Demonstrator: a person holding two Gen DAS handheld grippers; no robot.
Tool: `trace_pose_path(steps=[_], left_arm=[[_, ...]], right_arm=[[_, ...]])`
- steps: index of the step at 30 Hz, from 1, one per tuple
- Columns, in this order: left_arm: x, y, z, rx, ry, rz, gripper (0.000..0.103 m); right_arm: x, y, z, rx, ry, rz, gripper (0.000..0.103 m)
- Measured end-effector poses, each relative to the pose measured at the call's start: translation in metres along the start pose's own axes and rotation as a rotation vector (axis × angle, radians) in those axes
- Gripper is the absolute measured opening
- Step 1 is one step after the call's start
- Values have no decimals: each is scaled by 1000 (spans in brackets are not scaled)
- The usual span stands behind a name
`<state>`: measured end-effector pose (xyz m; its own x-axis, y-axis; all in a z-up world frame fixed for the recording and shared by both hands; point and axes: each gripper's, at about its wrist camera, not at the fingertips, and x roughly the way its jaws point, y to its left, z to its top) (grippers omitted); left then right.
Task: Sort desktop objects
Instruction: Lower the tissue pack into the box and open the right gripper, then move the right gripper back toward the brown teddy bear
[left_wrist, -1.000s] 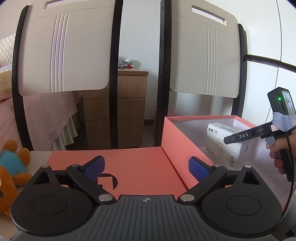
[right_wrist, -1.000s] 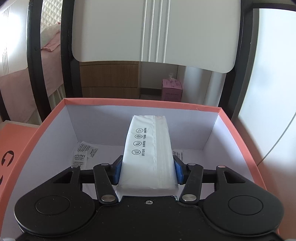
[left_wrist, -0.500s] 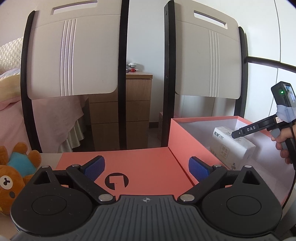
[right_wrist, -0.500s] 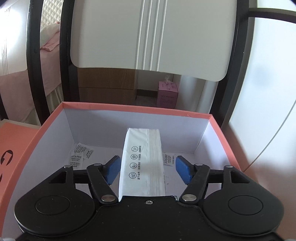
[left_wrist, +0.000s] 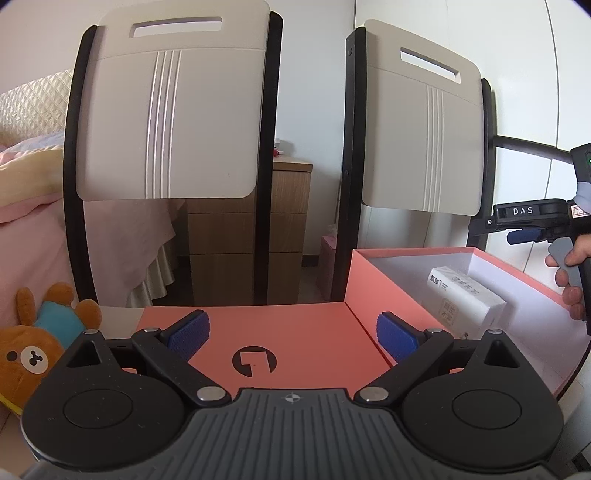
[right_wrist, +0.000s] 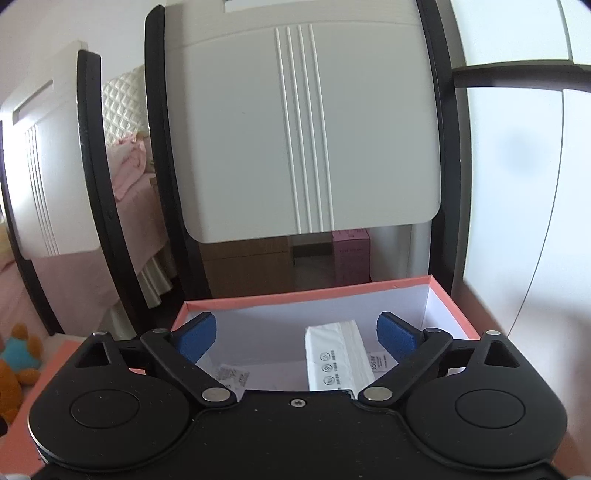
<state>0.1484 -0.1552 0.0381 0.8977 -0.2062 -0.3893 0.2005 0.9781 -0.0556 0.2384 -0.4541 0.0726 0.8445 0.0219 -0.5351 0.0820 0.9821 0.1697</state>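
Both jaws gape empty; teddy bear (left_wrist: 33, 350) sits at nine o'clock of left gripper (left_wrist: 291, 332), far nearer than right gripper (right_wrist: 295, 334).

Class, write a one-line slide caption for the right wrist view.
Open right gripper above a tissue pack lying in the pink box.

Likely home bedroom, pink-sheeted bed (left_wrist: 33, 206), wooden drawers (left_wrist: 247, 236), teddy bear (left_wrist: 33, 350)

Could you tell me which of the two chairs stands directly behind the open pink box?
The right-hand chair in the left wrist view; the other chair stands behind the flat pink lid, not the box.
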Motion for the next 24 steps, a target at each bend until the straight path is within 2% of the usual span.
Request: trace_pose_path(steps=[2,13,20,24], left_arm=[[-4,4,-1,4,-2,2,99],[-28,41,-1,-15,-12,14,99],[-50,63,-1,-21,-45,26,99],[-58,73,0,-24,-72,57,99]], right_arm=[[-5,10,3,-7,-18,8,102],[-25,66,-4,-32,-80,99,102],[-48,104,-31,-13,-149,173,102],[-64,132,-44,-34,-187,217,102]])
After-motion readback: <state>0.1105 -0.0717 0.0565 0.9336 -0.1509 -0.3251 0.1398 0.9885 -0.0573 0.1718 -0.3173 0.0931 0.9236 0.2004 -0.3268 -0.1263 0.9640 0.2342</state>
